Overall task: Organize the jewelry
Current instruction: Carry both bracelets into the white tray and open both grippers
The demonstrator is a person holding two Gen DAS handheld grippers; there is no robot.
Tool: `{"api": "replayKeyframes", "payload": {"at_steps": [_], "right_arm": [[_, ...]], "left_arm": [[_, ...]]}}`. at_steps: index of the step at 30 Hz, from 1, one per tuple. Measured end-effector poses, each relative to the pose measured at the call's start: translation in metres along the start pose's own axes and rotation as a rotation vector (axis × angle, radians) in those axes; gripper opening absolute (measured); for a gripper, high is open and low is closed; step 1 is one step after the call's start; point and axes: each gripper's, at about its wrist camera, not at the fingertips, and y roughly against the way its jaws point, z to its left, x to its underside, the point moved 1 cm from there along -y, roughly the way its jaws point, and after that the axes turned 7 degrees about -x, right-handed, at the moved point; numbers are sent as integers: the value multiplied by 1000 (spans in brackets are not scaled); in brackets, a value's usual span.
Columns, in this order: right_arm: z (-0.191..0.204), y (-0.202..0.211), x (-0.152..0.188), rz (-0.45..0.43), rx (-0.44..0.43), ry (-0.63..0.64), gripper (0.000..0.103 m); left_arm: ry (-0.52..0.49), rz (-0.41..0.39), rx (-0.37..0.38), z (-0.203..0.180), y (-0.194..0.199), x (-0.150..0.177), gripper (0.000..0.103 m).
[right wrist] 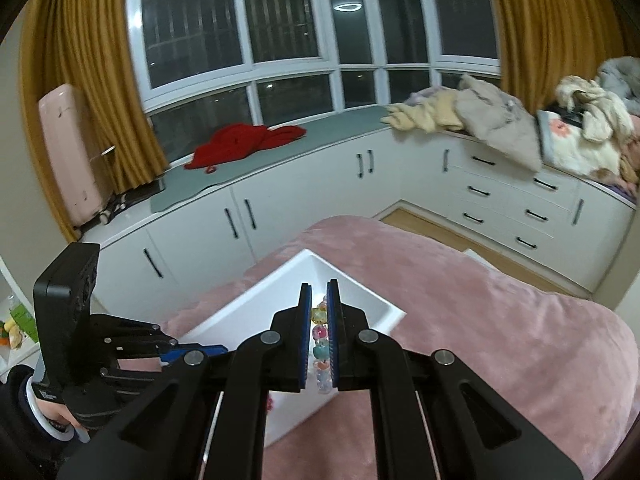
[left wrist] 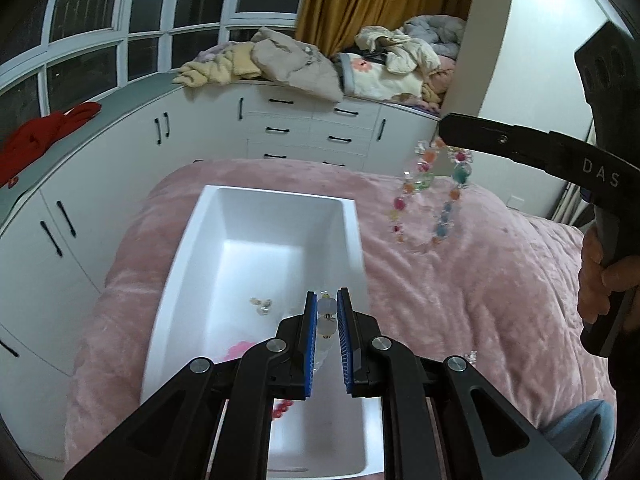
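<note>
A white rectangular box (left wrist: 208, 280) lies on a pink bed cover. My left gripper (left wrist: 327, 300) is shut on a string of pale translucent beads (left wrist: 326, 322) and holds it over the box's right side. In the box lie a small clear trinket (left wrist: 261, 305), a pink piece (left wrist: 239, 349) and a red bead piece (left wrist: 282, 410). My right gripper (right wrist: 319, 294) is shut on a colourful bead bracelet (right wrist: 321, 340). In the left wrist view the right gripper (left wrist: 444, 128) holds this bracelet (left wrist: 430, 196) hanging in the air right of the box. The box also shows in the right wrist view (right wrist: 256, 304).
White cabinets with black handles (left wrist: 276, 132) curve round the bed under a window seat. Piles of clothes and bedding (left wrist: 304, 60) lie on it, and a red garment (right wrist: 244, 144). A pink suitcase (right wrist: 70, 152) stands by the yellow curtain. The pink cover (left wrist: 480, 300) spreads right of the box.
</note>
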Motion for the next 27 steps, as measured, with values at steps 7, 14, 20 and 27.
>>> {"api": "replayKeyframes", "payload": {"at_steps": [7,14,20,27], "right_arm": [[25,-50,-4,62,-73,10,8],[37,-107,14,178,-113,-3,8],[33,-142,33,246,-101,-23,8],[22,-173,55,315,-76,-43,8]], "left_arm": [[25,33,-31,24,-10,4,15],[49,137,-68,50,-40,22,15],[31,211,-86,61,-66,40,15],[3,254,-88,59,-85,51,16]]}}
